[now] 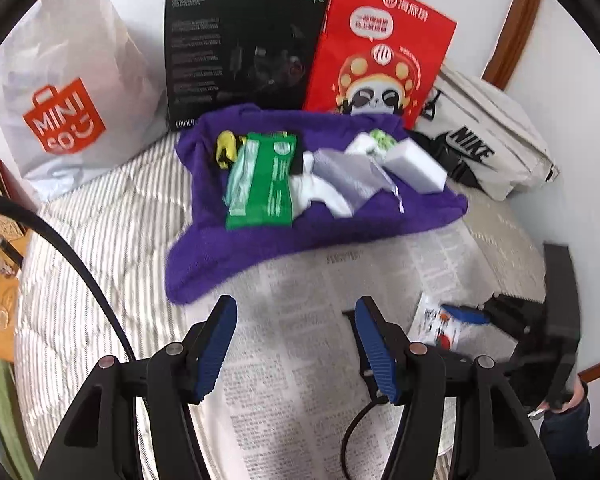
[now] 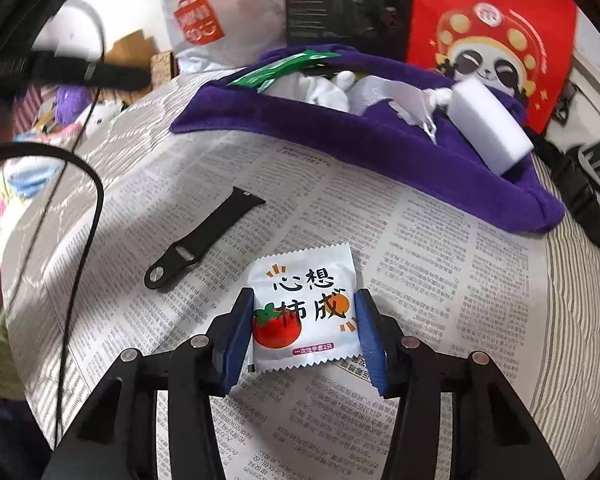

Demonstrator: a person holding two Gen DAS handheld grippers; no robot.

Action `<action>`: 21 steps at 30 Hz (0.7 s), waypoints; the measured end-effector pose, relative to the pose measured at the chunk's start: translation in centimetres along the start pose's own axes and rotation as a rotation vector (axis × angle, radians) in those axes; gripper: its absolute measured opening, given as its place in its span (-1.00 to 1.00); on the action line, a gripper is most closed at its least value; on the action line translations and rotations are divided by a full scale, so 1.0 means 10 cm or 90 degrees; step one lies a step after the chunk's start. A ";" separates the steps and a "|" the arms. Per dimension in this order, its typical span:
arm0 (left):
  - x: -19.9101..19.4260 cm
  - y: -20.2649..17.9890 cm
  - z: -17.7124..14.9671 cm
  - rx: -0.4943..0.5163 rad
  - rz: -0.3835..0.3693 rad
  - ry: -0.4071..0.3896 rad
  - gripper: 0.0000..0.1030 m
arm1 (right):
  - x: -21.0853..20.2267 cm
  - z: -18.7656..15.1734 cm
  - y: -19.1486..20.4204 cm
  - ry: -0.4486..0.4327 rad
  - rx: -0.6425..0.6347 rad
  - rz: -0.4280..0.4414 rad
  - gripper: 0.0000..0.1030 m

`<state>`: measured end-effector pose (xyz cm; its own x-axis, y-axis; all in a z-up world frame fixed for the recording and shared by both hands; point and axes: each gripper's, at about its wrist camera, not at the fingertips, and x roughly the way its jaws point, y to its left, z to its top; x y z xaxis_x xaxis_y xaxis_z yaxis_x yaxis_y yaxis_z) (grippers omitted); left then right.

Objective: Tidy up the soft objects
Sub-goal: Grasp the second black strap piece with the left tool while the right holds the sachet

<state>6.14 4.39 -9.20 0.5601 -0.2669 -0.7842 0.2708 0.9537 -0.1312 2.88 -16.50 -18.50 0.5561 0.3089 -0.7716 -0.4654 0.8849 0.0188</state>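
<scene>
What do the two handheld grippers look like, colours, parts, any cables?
Both match: the left gripper and right gripper have black angular plastic linkage arms with round silver pivot pins, ending in two fingers faced with ribbed blue pads. A black cable curves past the left one, and a thin black cable loops under its right finger. No markings visible.

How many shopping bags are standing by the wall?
2. The white Miniso bag stands at the left; the red panda bag stands right of the black box. Others may be hidden.
</scene>
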 end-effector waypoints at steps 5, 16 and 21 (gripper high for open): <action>0.16 0.00 -0.17 -0.004 0.002 0.028 0.16 | -0.10 0.00 -0.23 -0.012 0.074 -0.003 -0.06; 0.61 -0.42 -0.38 0.042 -0.020 0.086 0.16 | -0.52 -0.22 -0.81 -0.042 0.181 -0.079 -0.06; 0.82 -0.75 -0.45 0.109 0.032 0.104 0.27 | -0.64 -0.31 -0.93 -0.054 0.217 -0.085 -0.06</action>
<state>5.20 -4.31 -17.43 0.4463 -0.1805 -0.8765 0.3824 0.9240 0.0045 1.53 -27.79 -15.65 0.6578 0.1979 -0.7267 -0.1369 0.9802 0.1430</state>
